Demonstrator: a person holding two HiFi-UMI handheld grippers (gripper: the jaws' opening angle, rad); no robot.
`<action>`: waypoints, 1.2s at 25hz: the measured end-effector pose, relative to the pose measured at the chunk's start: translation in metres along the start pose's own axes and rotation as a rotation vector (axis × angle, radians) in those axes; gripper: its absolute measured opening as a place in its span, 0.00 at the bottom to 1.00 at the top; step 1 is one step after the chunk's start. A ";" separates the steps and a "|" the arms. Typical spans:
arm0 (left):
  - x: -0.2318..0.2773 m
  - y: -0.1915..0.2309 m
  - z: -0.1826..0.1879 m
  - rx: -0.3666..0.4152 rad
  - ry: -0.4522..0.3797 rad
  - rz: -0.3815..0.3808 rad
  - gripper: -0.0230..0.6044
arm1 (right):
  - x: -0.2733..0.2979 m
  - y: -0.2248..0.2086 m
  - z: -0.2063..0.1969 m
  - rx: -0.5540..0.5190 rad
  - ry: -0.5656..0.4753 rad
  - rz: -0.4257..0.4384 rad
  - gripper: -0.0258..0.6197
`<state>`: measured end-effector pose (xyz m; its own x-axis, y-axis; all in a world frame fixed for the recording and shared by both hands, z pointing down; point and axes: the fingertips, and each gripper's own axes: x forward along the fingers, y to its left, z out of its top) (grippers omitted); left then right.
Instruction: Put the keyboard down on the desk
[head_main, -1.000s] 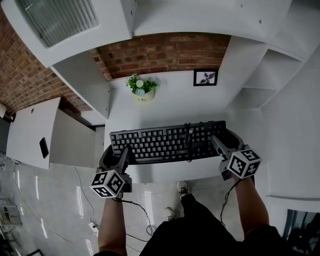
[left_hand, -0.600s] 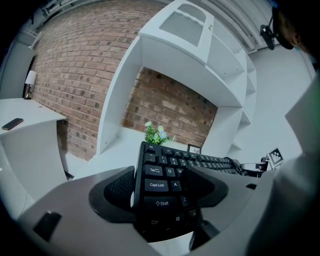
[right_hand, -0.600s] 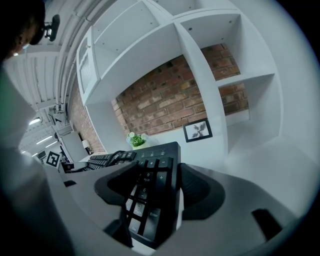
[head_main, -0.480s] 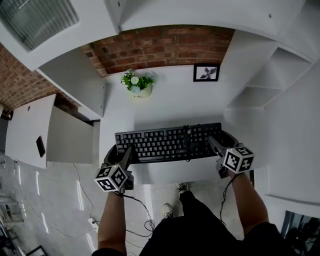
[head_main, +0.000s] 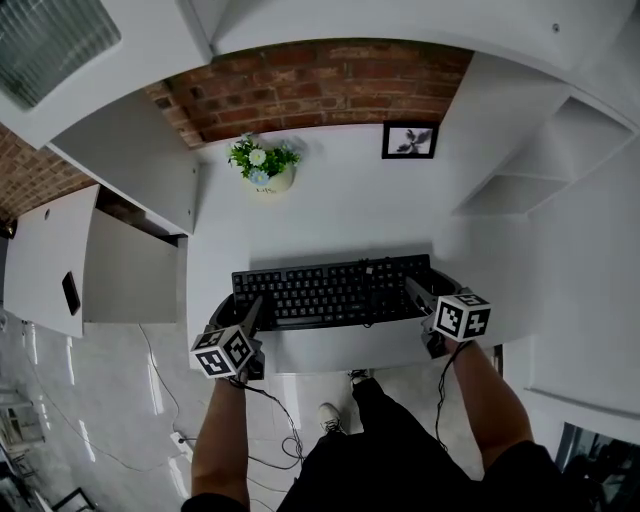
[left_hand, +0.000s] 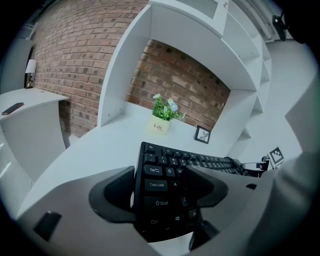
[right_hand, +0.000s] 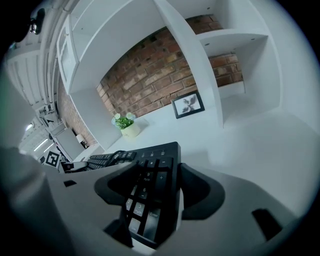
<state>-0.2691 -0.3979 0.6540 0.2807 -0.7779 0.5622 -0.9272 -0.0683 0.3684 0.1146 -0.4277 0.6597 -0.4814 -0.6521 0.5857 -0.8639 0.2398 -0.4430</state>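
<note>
Head view: my left tool (head_main: 248, 310) and right tool (head_main: 418, 294) clamp the keyboard (head_main: 330, 290) near the tabletop (head_main: 330, 215) edge, where uneven release could tip it.

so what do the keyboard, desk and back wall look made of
keyboard: likely black plastic, matte; moulded keys with printed legends.
desk: smooth white, perhaps laminate or painted board; can't tell which.
back wall: red brick, mortar lines showing.

Bright, even light washes over the white tabletop (head_main: 330, 200), where the keyboard (head_main: 335, 290) casts only a faint, soft shadow along its far edge. The glossy floor (head_main: 90, 400) shows pale reflections. Both gripper views bow heavily at the edges inside dark round vignettes, with the nearest foreground soft.
</note>
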 end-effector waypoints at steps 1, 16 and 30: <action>0.003 0.001 -0.004 -0.005 0.010 -0.002 0.56 | 0.003 -0.002 -0.003 0.004 0.009 -0.002 0.47; 0.024 0.009 -0.026 -0.012 0.082 0.028 0.56 | 0.020 -0.021 -0.025 0.042 0.080 -0.029 0.47; 0.023 0.011 -0.034 0.022 0.089 0.041 0.56 | 0.024 -0.025 -0.035 0.035 0.096 -0.051 0.48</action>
<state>-0.2639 -0.3955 0.6961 0.2621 -0.7219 0.6405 -0.9433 -0.0515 0.3281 0.1197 -0.4241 0.7088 -0.4503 -0.5906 0.6696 -0.8827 0.1817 -0.4333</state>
